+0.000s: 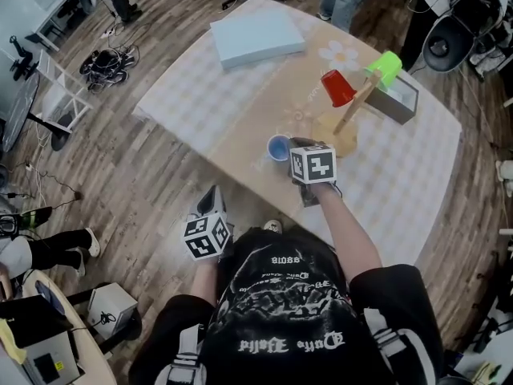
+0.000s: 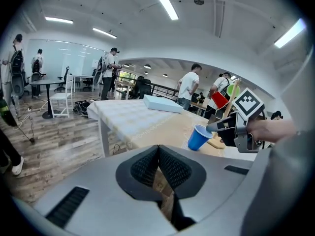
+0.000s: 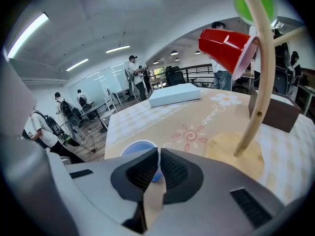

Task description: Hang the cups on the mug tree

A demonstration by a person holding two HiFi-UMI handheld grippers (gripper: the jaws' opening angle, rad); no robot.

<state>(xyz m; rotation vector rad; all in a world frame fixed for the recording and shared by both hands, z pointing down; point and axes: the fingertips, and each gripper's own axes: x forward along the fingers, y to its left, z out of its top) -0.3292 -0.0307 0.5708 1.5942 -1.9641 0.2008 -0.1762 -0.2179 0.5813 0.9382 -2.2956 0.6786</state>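
A wooden mug tree (image 1: 353,109) stands on the table's far right part. A red cup (image 1: 337,87) and a green cup (image 1: 385,66) hang on its pegs. My right gripper (image 1: 290,146) is shut on the rim of a blue cup (image 1: 278,147), just left of the tree's base. In the right gripper view the pads pinch the blue cup (image 3: 139,148), with the red cup (image 3: 224,45) and the mug tree (image 3: 261,73) above right. My left gripper (image 1: 210,196) is shut and empty, off the table's near edge; its view shows the tilted blue cup (image 2: 199,137).
A light blue flat box (image 1: 256,37) lies at the table's far side. A grey open box (image 1: 398,99) stands right behind the tree. Several people, chairs and cables surround the table (image 1: 200,103).
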